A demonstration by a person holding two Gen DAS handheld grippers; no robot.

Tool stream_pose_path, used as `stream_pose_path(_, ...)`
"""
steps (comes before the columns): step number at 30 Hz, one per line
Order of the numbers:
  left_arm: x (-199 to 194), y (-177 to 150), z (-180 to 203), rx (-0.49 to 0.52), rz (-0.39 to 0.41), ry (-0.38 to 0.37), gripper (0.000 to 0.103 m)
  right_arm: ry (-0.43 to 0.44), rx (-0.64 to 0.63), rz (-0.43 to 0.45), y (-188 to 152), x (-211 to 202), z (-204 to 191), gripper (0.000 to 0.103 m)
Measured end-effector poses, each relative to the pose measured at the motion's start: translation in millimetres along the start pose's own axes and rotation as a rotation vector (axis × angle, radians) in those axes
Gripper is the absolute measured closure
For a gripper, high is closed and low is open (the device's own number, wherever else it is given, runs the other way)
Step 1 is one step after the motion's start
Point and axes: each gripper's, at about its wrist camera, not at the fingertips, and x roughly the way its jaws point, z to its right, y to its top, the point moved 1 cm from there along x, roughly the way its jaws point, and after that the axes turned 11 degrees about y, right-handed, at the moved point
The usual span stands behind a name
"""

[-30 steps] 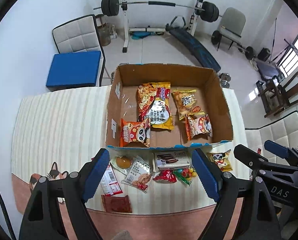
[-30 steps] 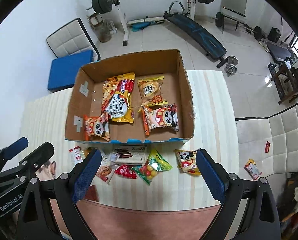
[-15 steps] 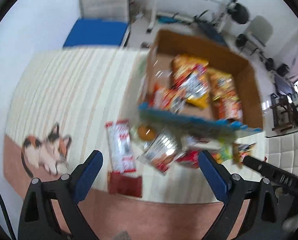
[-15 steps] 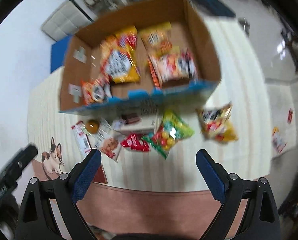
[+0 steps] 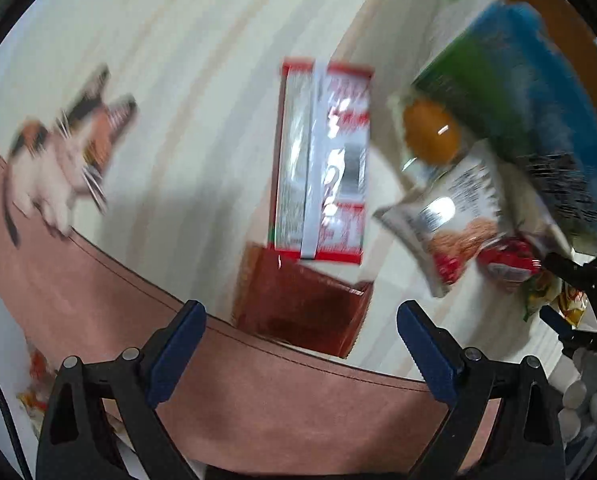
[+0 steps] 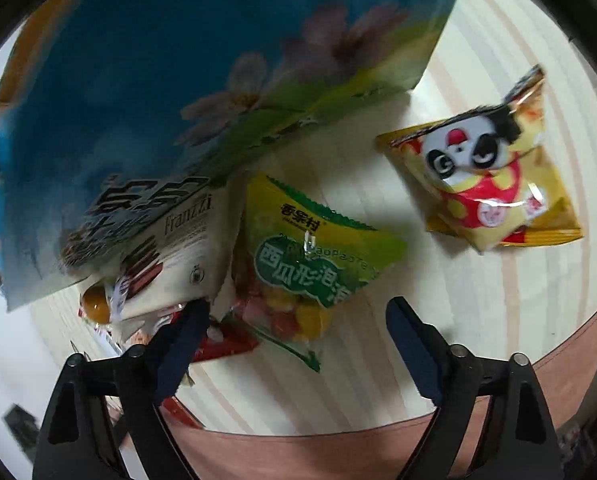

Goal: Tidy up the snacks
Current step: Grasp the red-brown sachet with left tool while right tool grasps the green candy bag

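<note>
My left gripper [image 5: 301, 332] is open and empty, low over a dark red packet [image 5: 302, 304] at the mat's front edge. A red-and-white packet [image 5: 322, 160] lies just beyond it, with an orange jelly cup [image 5: 430, 130] and a cookie packet [image 5: 454, 228] to the right. My right gripper [image 6: 296, 332] is open and empty, close above a green-and-yellow candy bag [image 6: 310, 264]. A yellow panda snack bag [image 6: 486, 184] lies to the right, a white Franzzi packet [image 6: 178, 252] to the left. The cardboard box's blue flowered wall [image 6: 178, 80] rises right behind them.
The snacks lie on a striped cream mat [image 5: 178, 80] with a pink border [image 5: 258, 392] and a printed cat [image 5: 66, 152]. The box wall also shows at the upper right of the left wrist view [image 5: 538, 92]. My right gripper's black frame [image 5: 582, 292] shows at that view's right edge.
Both grippers have dropped from high above the box to just over the snacks in front of it. The left one moved left toward the red packets, the right one toward the candy bag.
</note>
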Motion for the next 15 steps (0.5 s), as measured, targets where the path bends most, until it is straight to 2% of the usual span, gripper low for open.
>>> stream_pose_path(2, 17.4, 0.5, -7.3, -0.057, -0.073, -0.035, 0.005, 0.003, 0.005, 0.006, -3.2, 2.7, -0.5, 0.017)
stream_pose_path(4, 30.8, 1.4, -19.0, -0.145, -0.133, -0.097, 0.005, 0.02, 0.023, 0.009, -7.1, 6.2, 1.3, 0.032)
stream_pose_path(8, 49.6, 0.1, -44.2, -0.373, -0.226, -0.237, 0.005, -0.004, -0.001, 0.04, -14.3, 7.4, -4.3, 0.038)
stream_pose_path(10, 55.7, -0.4, -50.1, -0.447, -0.246, -0.265, 0.006, -0.021, -0.029, 0.045, -19.8, 10.8, -10.2, 0.04)
stream_pose_path(11, 59.3, -0.6, -51.6, -0.471, -0.255, -0.268, 0.007, -0.027, -0.035, 0.046, -24.3, 13.2, -14.3, 0.041)
stream_pose_path(13, 60.3, -2.2, -51.8, -0.488, -0.247, -0.228, 0.014, -0.034, -0.046, 0.036, -28.9, 15.2, -14.9, 0.042)
stream_pose_path(14, 57.5, -2.8, -49.4, -0.476, -0.228, -0.205, 0.017, -0.04, -0.052, 0.03, -30.5, 15.7, -15.0, 0.042)
stream_pose_path(15, 54.4, -3.3, -46.4, -0.447, -0.206, -0.171, 0.024, -0.048, -0.059, 0.021, -33.0, 15.6, -13.6, 0.043)
